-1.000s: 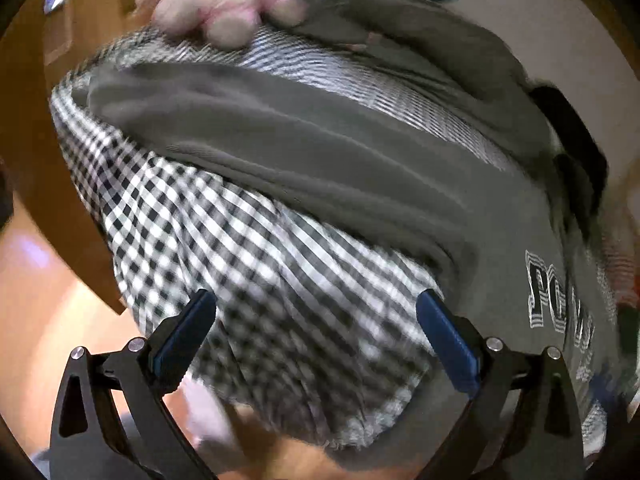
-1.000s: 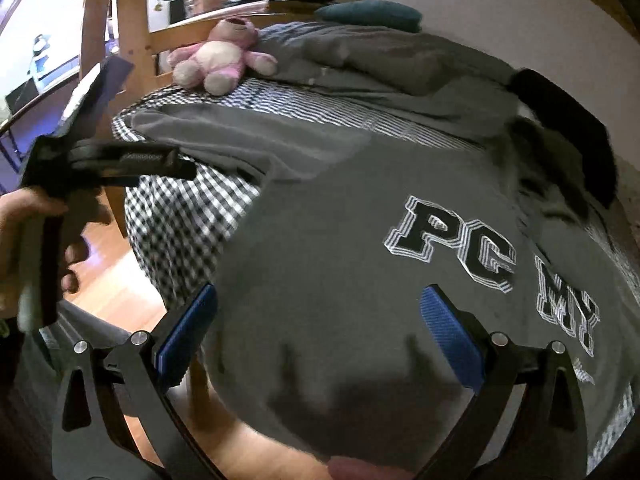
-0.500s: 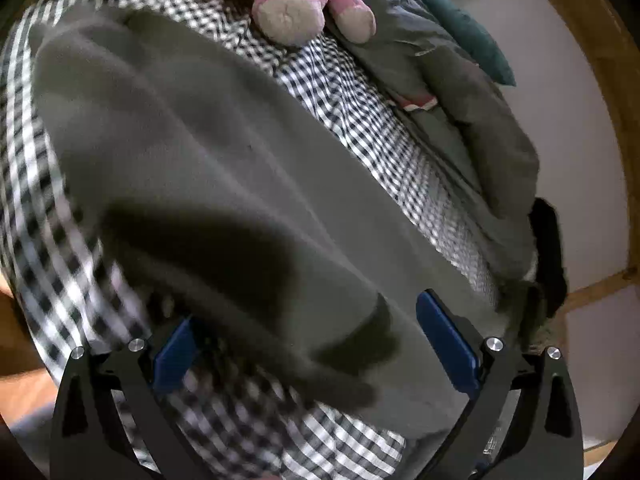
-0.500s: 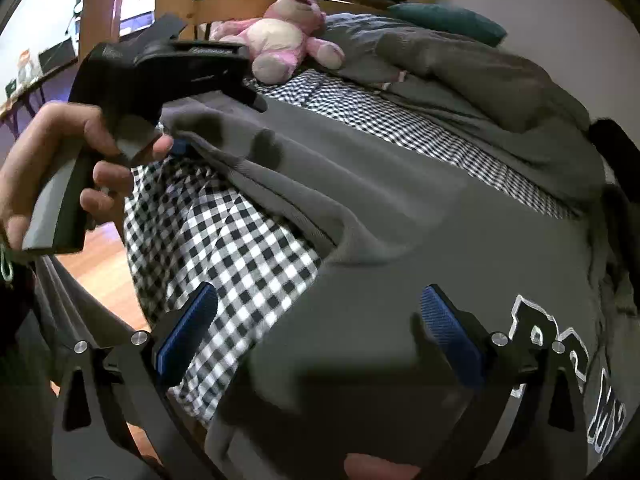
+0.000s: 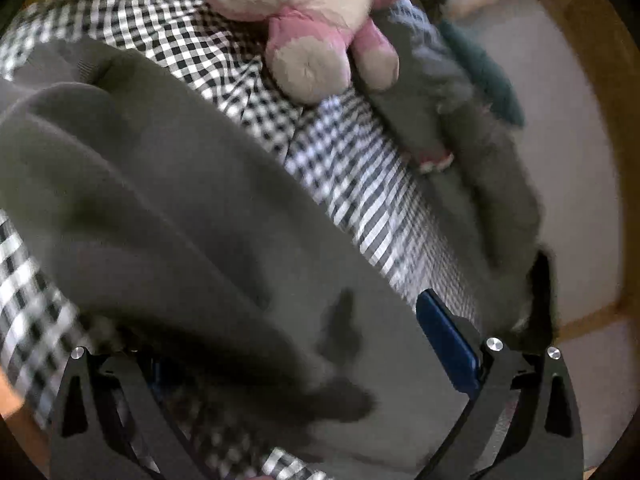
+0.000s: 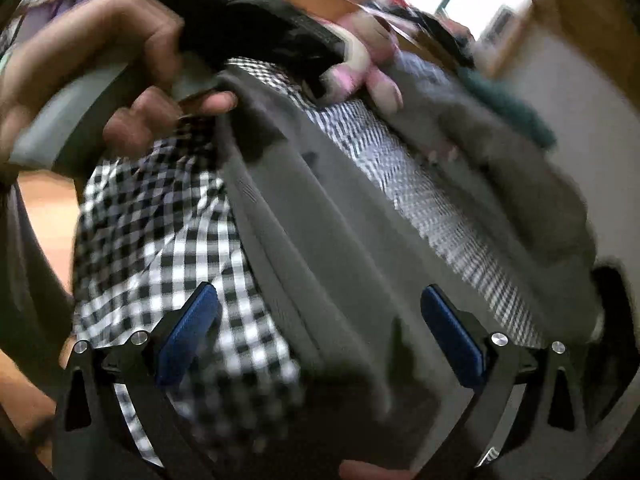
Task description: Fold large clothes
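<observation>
A large grey sweatshirt (image 5: pixel 168 216) lies spread on a bed with a black-and-white checked sheet (image 5: pixel 352 184). My left gripper (image 5: pixel 304 364) is open and low over the sleeve; the grey cloth lies between its fingers and covers the left pad. In the right wrist view the sleeve (image 6: pixel 320 248) runs from upper left to lower right. My right gripper (image 6: pixel 320 340) is open over the sleeve's lower edge, its left pad above the checked sheet (image 6: pixel 160 232). The hand holding the left gripper (image 6: pixel 132 80) is at the sleeve's far end.
A pink and cream plush toy (image 5: pixel 316 28) sits on the bed beyond the sleeve. A crumpled grey blanket (image 5: pixel 488 152) and a dark green pillow (image 5: pixel 484 76) lie along the white wall. The wooden bed frame (image 6: pixel 360 4) is behind. The floor (image 6: pixel 44 204) is at the left.
Both grippers have moved forward and lower toward the sleeve. The left gripper now has cloth over its left pad. The right view has swung from the sweatshirt's printed front to the sleeve.
</observation>
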`<state>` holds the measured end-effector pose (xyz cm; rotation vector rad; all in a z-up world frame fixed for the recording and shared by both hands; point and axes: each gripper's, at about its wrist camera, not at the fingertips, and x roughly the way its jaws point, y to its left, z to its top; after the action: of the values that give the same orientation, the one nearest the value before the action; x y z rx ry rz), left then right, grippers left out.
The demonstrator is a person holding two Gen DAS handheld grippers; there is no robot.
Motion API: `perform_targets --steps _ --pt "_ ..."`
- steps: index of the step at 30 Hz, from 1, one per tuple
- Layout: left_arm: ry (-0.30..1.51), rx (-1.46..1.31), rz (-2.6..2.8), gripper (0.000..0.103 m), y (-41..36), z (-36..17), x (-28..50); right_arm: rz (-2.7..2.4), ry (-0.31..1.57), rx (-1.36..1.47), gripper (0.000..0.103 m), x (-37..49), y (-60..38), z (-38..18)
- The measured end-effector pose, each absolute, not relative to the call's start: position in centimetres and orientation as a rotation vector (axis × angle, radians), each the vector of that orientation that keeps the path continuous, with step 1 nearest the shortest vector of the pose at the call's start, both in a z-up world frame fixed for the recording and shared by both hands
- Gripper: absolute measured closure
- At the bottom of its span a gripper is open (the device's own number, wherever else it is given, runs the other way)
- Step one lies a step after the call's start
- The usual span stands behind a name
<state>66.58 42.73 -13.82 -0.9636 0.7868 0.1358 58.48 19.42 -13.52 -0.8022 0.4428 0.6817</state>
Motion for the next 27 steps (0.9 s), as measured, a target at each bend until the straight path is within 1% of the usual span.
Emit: perform_targets --steps 5,7,10,11,12,14,16,17,18,19,20,21,22,23,24,25,26,27 --pt "0.657 -1.133 0.050 0.004 45.6 -14.8 66.3 0.657 0.294 -0.946 0.003 57.2 23.2 -15.5" --pt "0.657 -1.144 0.047 0.004 45.8 -15.1 66.2 0.634 0.267 -0.987 0.003 57.2 24.3 -16.2" --pt "0.680 -1.070 0.077 0.004 44.7 -14.7 66.6 0.614 0.277 -0.978 0.004 57.6 24.6 -16.0" --pt "0.689 -1.027 0.089 0.004 44.1 -14.6 66.7 0.620 0.305 -0.973 0.009 58.0 24.6 -15.9" --pt "0.693 -0.999 0.090 0.004 43.8 -14.5 66.8 0.619 0.321 -0.975 0.021 58.1 24.8 -16.0" --pt "0.730 -0.961 0.058 0.004 43.6 -14.3 67.3 0.647 0.368 -0.982 0.033 58.5 25.0 -16.1" --pt "0.701 -1.033 0.034 0.005 44.6 -14.3 66.6 0.654 0.414 -0.967 0.039 59.0 25.2 -15.9" --pt "0.673 -1.093 0.018 0.005 45.2 -14.3 66.0 0.654 0.446 -0.955 0.040 59.2 25.1 -15.8" --pt "0.673 -1.119 0.002 0.006 45.4 -14.4 66.0 0.657 0.466 -0.945 0.044 59.7 25.2 -15.7" --pt "0.675 -1.125 -0.013 0.006 45.3 -14.2 66.0 0.670 0.493 -0.930 0.050 60.1 25.4 -15.5" --pt "0.668 -1.114 -0.023 0.006 45.2 -14.2 66.1 0.652 0.497 -0.927 0.068 60.1 25.2 -15.4" --pt "0.662 -1.106 -0.034 0.010 45.1 -14.0 66.1 0.636 0.487 -0.928 0.081 60.8 25.8 -15.2" --pt "0.660 -1.108 -0.041 0.024 44.9 -14.0 66.3 0.637 0.490 -0.906 0.084 60.8 25.3 -15.0" --pt "0.659 -1.114 -0.043 0.033 44.9 -14.0 66.4 0.645 0.508 -0.874 0.088 61.1 24.9 -14.7" --pt "0.660 -1.118 -0.037 0.048 45.0 -14.0 66.6 0.651 0.521 -0.852 0.089 61.4 24.8 -14.5" --pt "0.671 -1.115 -0.025 0.058 45.0 -14.1 66.7 0.653 0.527 -0.839 0.090 61.5 24.6 -14.4" --pt "0.675 -1.114 -0.021 0.063 45.0 -14.1 66.9 0.649 0.525 -0.828 0.091 61.5 24.3 -14.1" --pt "0.674 -1.117 -0.025 0.078 45.0 -14.1 66.8 0.650 0.524 -0.817 0.091 61.5 24.1 -13.9"
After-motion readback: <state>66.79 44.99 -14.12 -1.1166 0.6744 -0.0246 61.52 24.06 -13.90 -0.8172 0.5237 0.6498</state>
